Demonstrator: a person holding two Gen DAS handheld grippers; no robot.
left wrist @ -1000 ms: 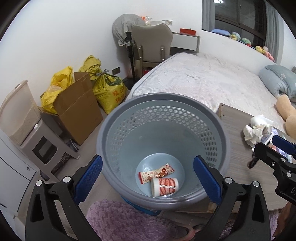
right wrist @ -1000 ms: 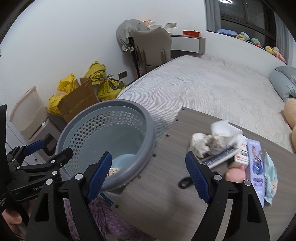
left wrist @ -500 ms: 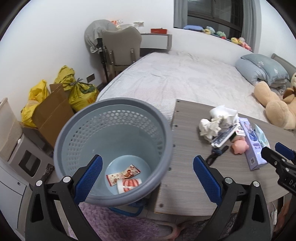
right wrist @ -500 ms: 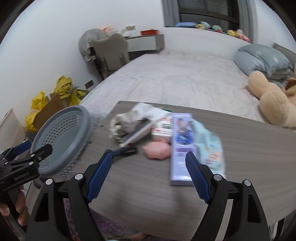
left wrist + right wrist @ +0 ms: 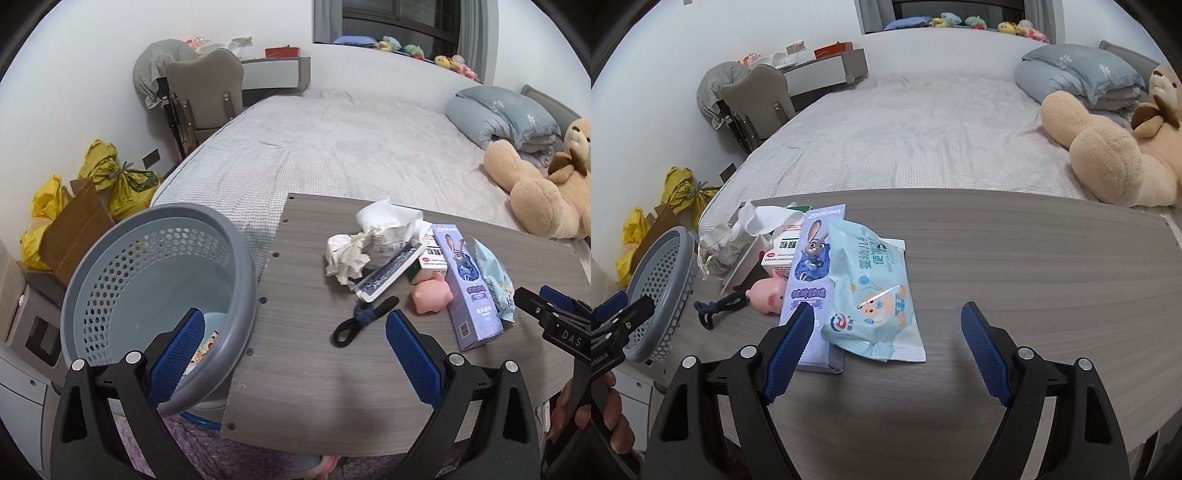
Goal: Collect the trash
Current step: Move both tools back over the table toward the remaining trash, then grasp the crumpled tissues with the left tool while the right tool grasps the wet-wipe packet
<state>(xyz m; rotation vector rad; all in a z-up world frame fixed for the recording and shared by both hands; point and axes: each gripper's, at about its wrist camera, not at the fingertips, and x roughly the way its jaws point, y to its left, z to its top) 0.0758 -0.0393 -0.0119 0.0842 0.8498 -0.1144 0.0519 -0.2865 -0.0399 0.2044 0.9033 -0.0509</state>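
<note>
A grey perforated basket stands at the left end of a grey wood table; some wrappers show at its bottom. On the table lie crumpled tissue, a purple rabbit box, a light blue wipes pack, a pink pig toy and a dark cord loop. My left gripper is open, one finger over the basket's rim, the other over the table. My right gripper is open above the wipes pack's near end, pads not pressing on it.
A bed runs behind the table, with a teddy bear and pillows at the right. A chair, yellow bags and a cardboard box stand past the basket. A purple rug lies below the table's edge.
Both grippers have swung right, from over the basket to the table. The right one now hangs over the wipes pack, the left one over the basket's rim and table end. Both stayed open.
</note>
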